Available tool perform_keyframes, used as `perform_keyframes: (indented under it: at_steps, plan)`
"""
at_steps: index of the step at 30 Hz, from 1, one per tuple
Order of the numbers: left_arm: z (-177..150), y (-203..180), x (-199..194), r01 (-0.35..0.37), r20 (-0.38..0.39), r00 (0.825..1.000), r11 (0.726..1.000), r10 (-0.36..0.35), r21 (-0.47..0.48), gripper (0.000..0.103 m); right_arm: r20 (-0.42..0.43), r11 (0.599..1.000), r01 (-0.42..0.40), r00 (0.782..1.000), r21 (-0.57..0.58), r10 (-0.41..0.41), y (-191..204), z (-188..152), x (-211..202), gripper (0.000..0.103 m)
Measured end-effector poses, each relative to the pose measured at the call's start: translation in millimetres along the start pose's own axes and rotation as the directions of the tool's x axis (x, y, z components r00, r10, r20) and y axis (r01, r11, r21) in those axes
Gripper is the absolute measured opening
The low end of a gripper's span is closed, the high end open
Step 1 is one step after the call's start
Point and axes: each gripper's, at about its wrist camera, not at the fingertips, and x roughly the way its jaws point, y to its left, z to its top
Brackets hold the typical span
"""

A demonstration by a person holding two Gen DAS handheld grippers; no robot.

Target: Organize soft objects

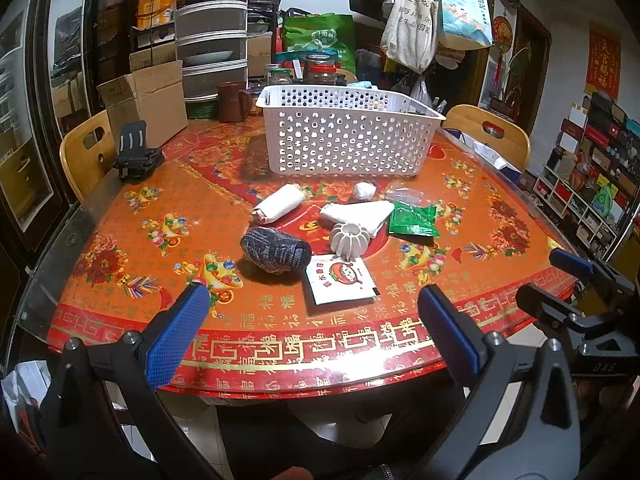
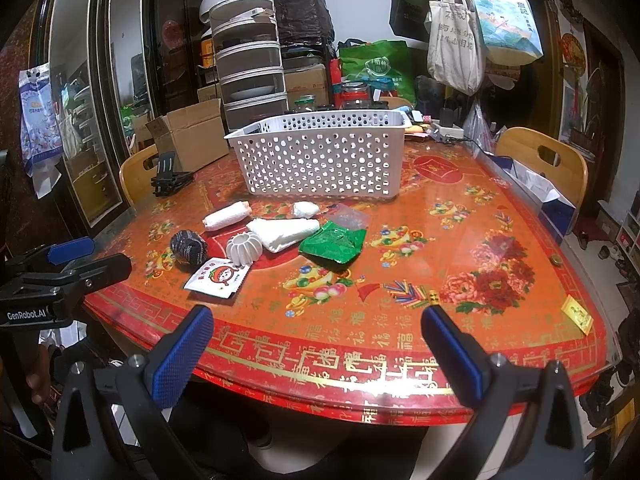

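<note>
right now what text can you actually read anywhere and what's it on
"GenRobot.AI": black body of the left gripper.
"DAS": black body of the right gripper.
"福", repeated in gold: red floral tablecloth.
White tomato-cartoon sachet, cream canvas tote bag, red wall poster: print too blurred.

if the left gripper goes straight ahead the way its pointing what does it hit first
Probably the white sachet, which lies nearest between the open left gripper's fingers, with the ribbed white piece just behind; height above the table is unclear.

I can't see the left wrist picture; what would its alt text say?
An open left tool hovers at the near edge of a red floral table with nothing between its blue pads. Ahead lie a dark bundle, white rolls, a green packet and a sachet, before a white basket.
</note>
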Motion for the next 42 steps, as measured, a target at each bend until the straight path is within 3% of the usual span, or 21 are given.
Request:
perform_keyframes:
  at_steps: [15, 25, 27, 32, 42]
  plan:
    - [-1.2, 1.8, 1.3, -0.011, 0.001, 1.0, 1.0, 0.011, -0.001, 0.103, -0.013, 1.0, -0.006, 1.0, 0.008, 0.007, -0.3, -2.1, 4.5, 0.103]
    - [-6.7, 18.6, 23.9, -0.013, 0.059, 0.998, 0.999, 0.015, -0.034, 0.103, -0.046, 0.999, -0.028, 0.999, 0.039, 0.029, -11.8, 1.8, 32.3, 0.103]
    - [-6.4, 27.5, 38.9, 0.014, 0.032, 0.999, 0.998, -0.012, -0.061, 0.103, -0.065, 0.999, -0.012, 0.998, 0.05, 0.016, -17.0, 3.6, 43.8, 0.103]
    - [-3.9, 37.3, 77.5, -0.032, -0.054, 0.998, 0.999, 0.03, -0.04, 0.103, -0.133, 0.999, 0.015, 0.991, 0.035, -0.01, -22.2, 11.3, 75.7, 0.103]
    - [8.2, 56.7, 125.9, 0.012, -0.127, 0.992, 0.998, -0.02, -0.065, 0.103, -0.186, 0.998, -0.034, 0.981, 0.057, 0.044, -31.5, 31.5, 119.9, 0.103]
